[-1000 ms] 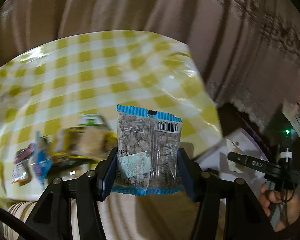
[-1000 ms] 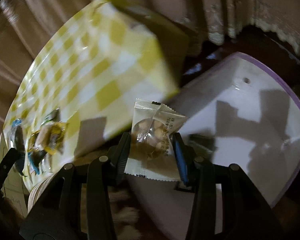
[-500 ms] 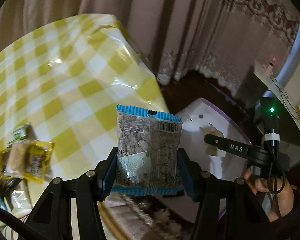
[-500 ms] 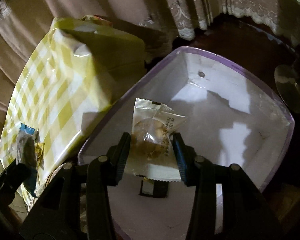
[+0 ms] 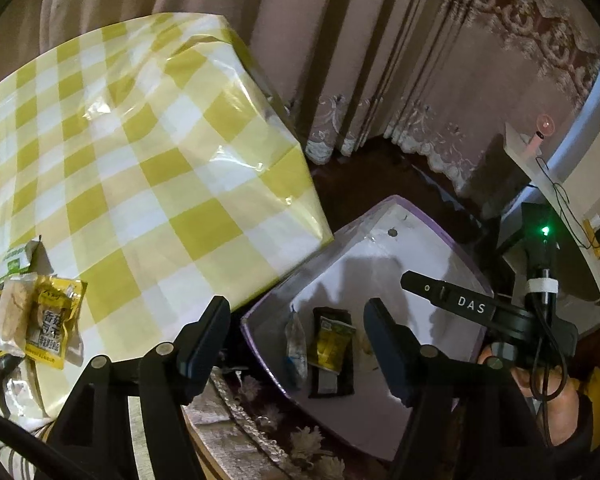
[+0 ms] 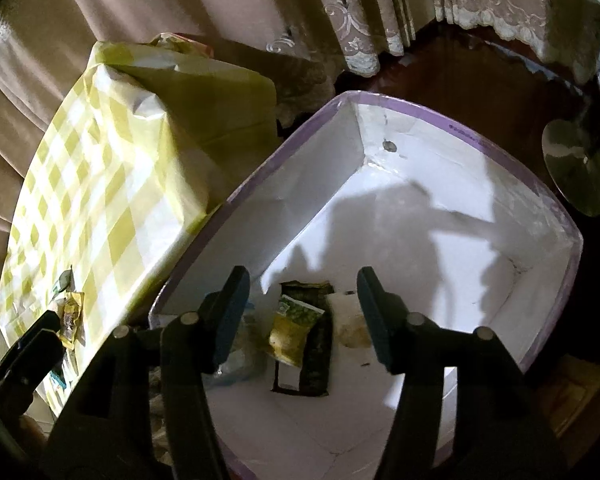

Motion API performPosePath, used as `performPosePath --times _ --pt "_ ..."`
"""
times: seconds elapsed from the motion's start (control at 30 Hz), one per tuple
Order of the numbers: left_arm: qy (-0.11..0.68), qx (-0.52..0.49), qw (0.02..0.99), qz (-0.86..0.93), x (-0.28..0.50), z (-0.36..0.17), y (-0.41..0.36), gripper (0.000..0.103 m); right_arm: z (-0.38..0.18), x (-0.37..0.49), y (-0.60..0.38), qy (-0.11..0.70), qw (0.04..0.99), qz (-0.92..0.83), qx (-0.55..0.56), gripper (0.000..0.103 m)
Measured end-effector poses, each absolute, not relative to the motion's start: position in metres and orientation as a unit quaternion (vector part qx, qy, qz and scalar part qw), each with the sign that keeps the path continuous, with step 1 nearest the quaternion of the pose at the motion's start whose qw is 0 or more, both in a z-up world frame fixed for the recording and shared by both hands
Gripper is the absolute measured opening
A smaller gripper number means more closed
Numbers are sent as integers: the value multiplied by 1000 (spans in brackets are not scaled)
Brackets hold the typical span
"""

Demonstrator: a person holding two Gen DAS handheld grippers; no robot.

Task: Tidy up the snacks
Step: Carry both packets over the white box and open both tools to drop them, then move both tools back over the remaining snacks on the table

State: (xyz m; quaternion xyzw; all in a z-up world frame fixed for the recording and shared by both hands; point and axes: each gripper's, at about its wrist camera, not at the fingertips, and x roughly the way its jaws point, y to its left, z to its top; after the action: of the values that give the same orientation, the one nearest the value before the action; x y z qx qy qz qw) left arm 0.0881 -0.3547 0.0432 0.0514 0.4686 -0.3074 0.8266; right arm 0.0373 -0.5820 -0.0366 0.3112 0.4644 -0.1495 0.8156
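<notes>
Beige curtains point(image 5: 340, 40) hang behind a table under a yellow-and-white checked cloth point(image 5: 140, 160), and beside it, lower down, sits a white box with a purple rim point(image 6: 452, 120). Snacks lie on the box floor: a yellow-green packet point(image 6: 294, 330) resting on a dark flat packet point(image 6: 316, 360), a clear packet with blue edging point(image 5: 296, 344) just to their left, and a pale packet point(image 6: 350, 322) just to their right. More snacks wait on the cloth's near left corner, among them a yellow packet point(image 5: 54, 320), with a pale packet lying partly over it point(image 5: 12, 312) and a green-and-white one point(image 5: 18, 258) behind them.

Over the box, the left gripper point(image 5: 298, 336) hangs with its jaws spread wide and nothing between them. Same story for the right gripper point(image 6: 302, 308): jaws apart, empty, poised above the packets. From the left wrist view, the right gripper's body marked DAS shows at the far side of the box, with the person's hand point(image 5: 556, 404) wrapped around its handle.
</notes>
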Motion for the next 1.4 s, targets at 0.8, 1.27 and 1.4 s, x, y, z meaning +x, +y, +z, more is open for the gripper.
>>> performPosePath --times 0.8,1.27,1.4 --pt "447 -59 866 -215 87 54 -231 70 2 82 -462 482 842 -37 237 67" --pt "431 -157 883 -102 80 49 -96 70 18 108 -377 485 853 21 191 69" --pt "426 -193 881 -67 81 43 -60 70 18 118 -356 487 855 34 176 69"
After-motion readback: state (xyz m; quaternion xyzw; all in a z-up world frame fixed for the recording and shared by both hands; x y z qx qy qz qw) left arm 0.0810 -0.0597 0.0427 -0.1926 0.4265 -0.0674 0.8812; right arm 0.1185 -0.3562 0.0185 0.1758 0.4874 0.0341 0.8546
